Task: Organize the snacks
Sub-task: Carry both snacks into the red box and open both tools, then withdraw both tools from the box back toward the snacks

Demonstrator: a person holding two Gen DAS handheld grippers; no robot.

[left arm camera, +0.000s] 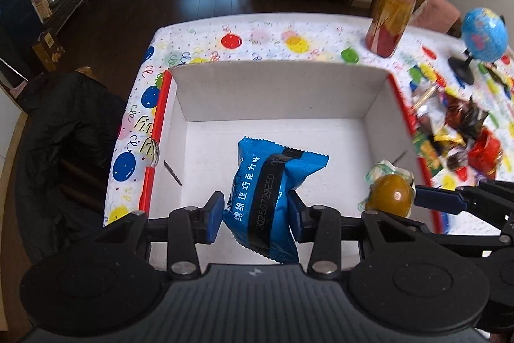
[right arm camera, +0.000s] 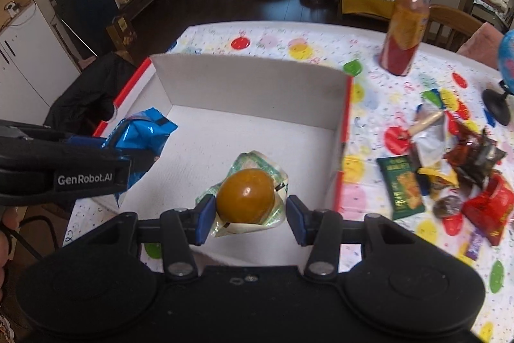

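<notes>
Box: white cardboard, red outer edges, open top, sits at the left part of the table with balloon-print cloth; floor of box bare.
Left gripper: blue pads pressed on both sides of blue snack packet; packet held upright above box floor, crimped end up.
Right gripper: just right of the left one, also over the box; left pad against the wrap of a brown egg-shaped snack in clear wrapper, right pad close beside it; contact on that side unclear, snack appears held.
Loose snacks: heap of green, yellow, dark and red packets on cloth, right of box.
Bottle: orange-red, upright, beyond heap.
Globe: small, on black stand, far right.
</notes>
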